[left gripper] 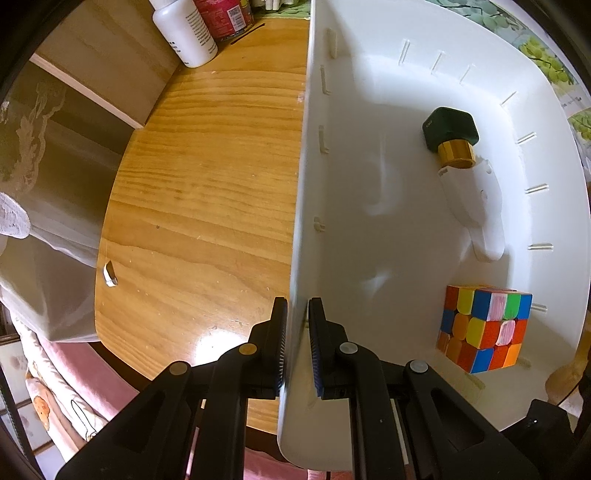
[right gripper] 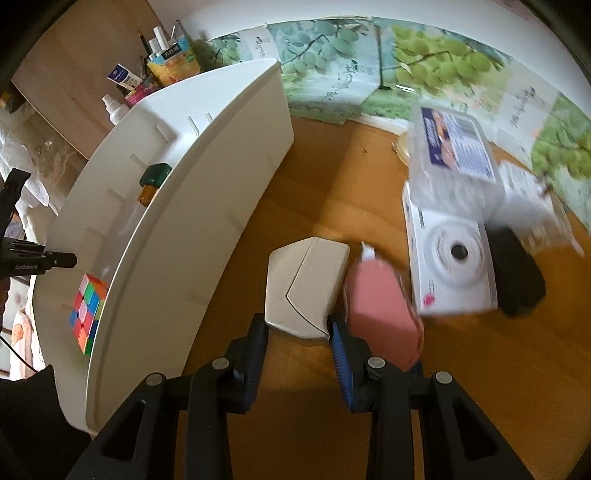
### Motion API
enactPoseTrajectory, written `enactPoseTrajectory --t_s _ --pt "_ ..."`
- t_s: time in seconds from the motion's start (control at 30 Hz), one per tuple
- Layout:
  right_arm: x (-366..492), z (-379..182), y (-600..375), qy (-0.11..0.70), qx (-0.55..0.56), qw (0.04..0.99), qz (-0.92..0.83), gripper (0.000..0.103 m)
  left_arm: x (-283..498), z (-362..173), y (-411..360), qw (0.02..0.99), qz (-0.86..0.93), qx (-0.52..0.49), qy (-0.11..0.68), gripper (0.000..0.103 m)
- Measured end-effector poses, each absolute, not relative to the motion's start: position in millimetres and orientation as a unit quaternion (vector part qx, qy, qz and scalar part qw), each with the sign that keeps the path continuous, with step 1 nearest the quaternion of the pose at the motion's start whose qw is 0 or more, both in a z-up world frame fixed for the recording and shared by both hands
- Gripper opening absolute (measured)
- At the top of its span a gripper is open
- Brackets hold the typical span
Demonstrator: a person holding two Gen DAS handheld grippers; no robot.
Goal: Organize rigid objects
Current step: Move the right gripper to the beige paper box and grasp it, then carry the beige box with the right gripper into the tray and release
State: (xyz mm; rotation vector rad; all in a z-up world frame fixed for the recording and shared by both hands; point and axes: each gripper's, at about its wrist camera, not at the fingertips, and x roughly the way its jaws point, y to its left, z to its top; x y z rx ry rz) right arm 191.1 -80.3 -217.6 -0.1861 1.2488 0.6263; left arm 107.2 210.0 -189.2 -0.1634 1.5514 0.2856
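Here the left hand-held gripper (left gripper: 297, 343) pinches the white bin's (left gripper: 369, 110) wall while the right hand-held gripper (right gripper: 298, 343) clamps a grey box (right gripper: 304, 288) above the surface (right gripper: 332, 192); its shallow corner hold could slip, I judge.

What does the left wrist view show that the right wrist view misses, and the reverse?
Left wrist only: the left gripper clamped on the white bin wall, and a white bottle beyond. Right wrist only: the right gripper holding a grey case, beside a pink item and a camera box. Both: the bin, the colour cube and green-capped bottle inside, and the wooden table.
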Motion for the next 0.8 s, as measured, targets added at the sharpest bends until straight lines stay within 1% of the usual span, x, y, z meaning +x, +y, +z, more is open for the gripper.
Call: enactPoseTrajectory --t_s 0.3,0.8 --pt "161 -213 -99 0.578 -0.043 0.77 0.268 0.033 106 -188 201 0.706 0.115 -0.062 0.696 0.011" --pt "131 -174 -122 0.55 -0.008 0.804 0.227 0.033 106 -187 192 0.707 0.1 -0.048 0.698 0.011"
